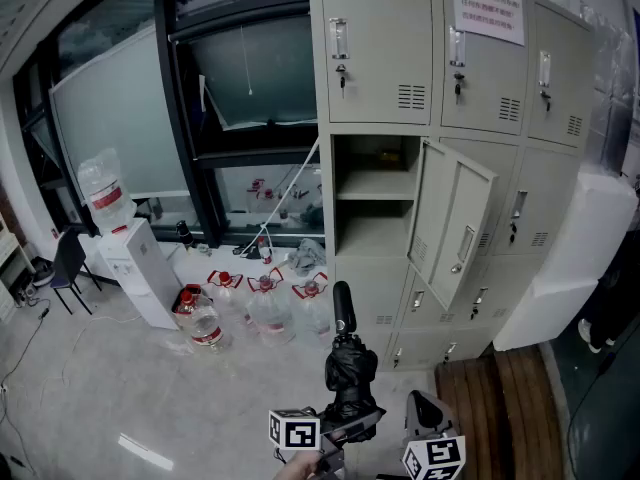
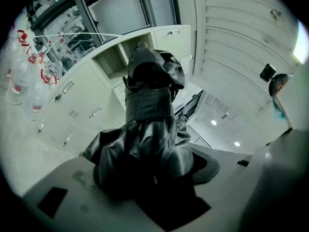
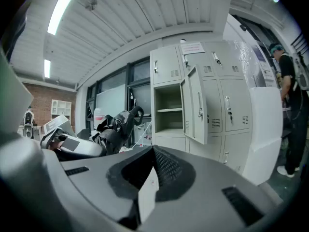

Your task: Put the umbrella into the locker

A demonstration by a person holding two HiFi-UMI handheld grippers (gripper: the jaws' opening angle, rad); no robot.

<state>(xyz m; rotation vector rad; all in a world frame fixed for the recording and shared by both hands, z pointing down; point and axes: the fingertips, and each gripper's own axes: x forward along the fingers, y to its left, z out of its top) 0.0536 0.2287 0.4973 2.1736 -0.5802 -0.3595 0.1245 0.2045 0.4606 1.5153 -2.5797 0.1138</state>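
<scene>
Head view, bottom centre: one left gripper clamps one folded umbrella (upright); one right gripper closed, empty; one locker open, mid-frame.

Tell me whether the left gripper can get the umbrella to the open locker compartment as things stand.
Probably yes. The left gripper holds the umbrella, the door is swung aside, and nothing stands before the open compartment, though a step closer seems needed.

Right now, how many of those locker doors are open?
1. The open door hangs right of the shelved compartment in the second row; every other visible door looks shut, though some may be hidden.
</scene>
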